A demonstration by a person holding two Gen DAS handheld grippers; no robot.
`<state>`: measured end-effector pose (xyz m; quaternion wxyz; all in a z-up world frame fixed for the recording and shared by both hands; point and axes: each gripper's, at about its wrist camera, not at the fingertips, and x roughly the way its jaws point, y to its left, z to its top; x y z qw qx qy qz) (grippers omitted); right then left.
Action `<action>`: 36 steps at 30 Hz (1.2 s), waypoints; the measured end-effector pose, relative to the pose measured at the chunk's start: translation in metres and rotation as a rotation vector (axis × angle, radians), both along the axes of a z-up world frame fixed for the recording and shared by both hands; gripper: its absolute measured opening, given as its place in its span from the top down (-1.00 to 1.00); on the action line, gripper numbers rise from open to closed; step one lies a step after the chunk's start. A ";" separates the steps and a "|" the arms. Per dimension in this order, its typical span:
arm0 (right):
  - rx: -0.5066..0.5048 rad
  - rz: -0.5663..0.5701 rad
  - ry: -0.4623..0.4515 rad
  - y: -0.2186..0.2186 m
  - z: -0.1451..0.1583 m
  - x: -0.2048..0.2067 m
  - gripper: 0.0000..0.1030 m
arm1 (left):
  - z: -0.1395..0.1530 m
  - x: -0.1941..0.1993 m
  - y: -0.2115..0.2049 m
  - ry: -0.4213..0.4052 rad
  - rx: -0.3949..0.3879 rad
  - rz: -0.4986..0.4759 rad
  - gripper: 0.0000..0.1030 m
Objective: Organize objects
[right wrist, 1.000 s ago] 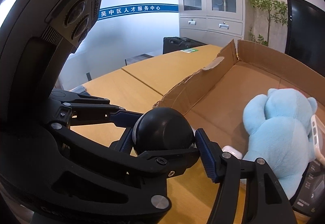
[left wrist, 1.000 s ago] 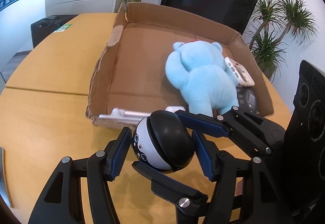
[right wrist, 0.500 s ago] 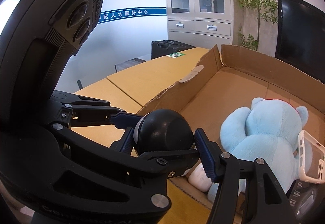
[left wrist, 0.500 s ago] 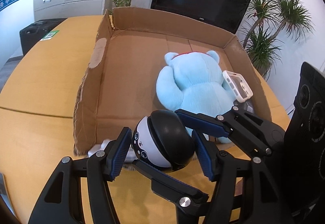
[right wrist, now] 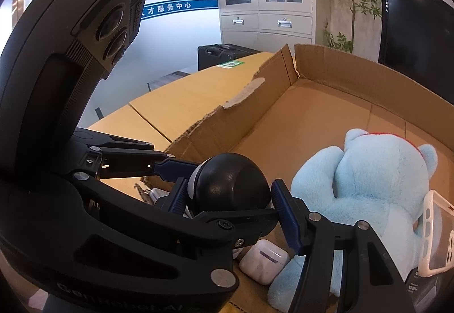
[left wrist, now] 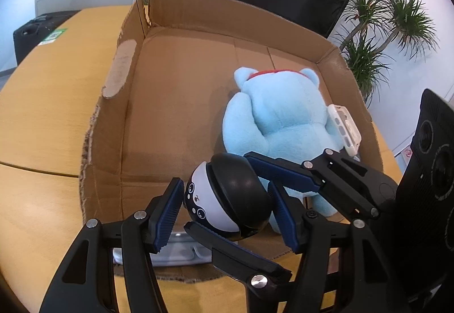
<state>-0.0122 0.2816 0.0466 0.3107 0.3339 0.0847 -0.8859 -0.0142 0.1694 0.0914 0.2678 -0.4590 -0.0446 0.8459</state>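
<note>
A black-and-white ball-shaped gadget (left wrist: 227, 196) is held in the air between both grippers, above the near edge of a shallow cardboard box (left wrist: 170, 102). My left gripper (left wrist: 225, 213) has its blue pads on the ball's two sides. My right gripper (right wrist: 229, 208) is shut on the same ball (right wrist: 231, 189) from the right, crossing the left one. A light blue plush bear (left wrist: 278, 125) lies face down in the box, and shows in the right wrist view (right wrist: 369, 185) too.
A white phone case (left wrist: 344, 128) leans on the bear's right side. A white earbud case (right wrist: 264, 260) lies in the box's near corner. A silver flat thing (left wrist: 176, 250) lies under the ball. The wooden table (left wrist: 45, 102) extends left. Plants and a black screen stand behind.
Both grippers have carried the ball forward and up, from in front of the box's near wall to over the box. The grip on the ball is unchanged.
</note>
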 end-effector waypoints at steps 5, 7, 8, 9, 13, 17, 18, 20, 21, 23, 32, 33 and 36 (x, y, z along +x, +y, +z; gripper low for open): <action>0.021 -0.017 -0.019 0.001 -0.010 -0.006 -0.11 | -0.010 -0.006 0.001 -0.022 0.003 0.002 -0.16; 0.023 -0.020 -0.021 0.001 -0.011 -0.007 -0.11 | -0.012 -0.007 0.002 -0.024 0.004 0.002 -0.16; 0.022 -0.022 -0.023 0.001 -0.012 -0.007 -0.11 | -0.012 -0.007 0.002 -0.022 0.004 0.004 -0.16; 0.020 -0.023 -0.025 0.002 -0.013 -0.007 -0.11 | -0.012 -0.006 0.001 -0.020 0.003 0.007 -0.16; 0.022 -0.032 -0.017 0.004 -0.010 -0.003 -0.11 | -0.009 -0.002 0.002 0.014 -0.006 0.027 -0.19; -0.003 -0.063 -0.006 0.016 -0.003 0.003 -0.50 | 0.000 0.007 0.002 0.060 0.005 0.060 -0.53; -0.017 -0.082 0.004 0.022 0.000 0.006 -0.57 | 0.004 0.012 0.002 0.076 0.010 0.067 -0.54; -0.035 -0.103 0.019 0.031 0.005 0.011 -0.70 | 0.009 0.017 0.003 0.091 0.013 0.080 -0.60; -0.037 -0.116 0.026 0.035 0.008 0.015 -0.71 | 0.010 0.020 0.003 0.097 0.013 0.089 -0.63; -0.019 -0.150 0.050 0.045 0.013 0.022 -0.78 | 0.014 0.026 0.001 0.118 0.011 0.114 -0.69; 0.122 -0.317 0.207 0.095 0.029 0.078 -0.97 | 0.028 0.063 0.014 0.205 0.015 0.191 -0.98; 0.126 -0.333 0.212 0.100 0.030 0.082 -0.97 | 0.028 0.068 0.016 0.212 0.016 0.196 -0.98; 0.099 -0.370 0.202 0.123 0.031 0.097 -0.98 | 0.027 0.080 0.023 0.247 -0.006 0.221 -0.98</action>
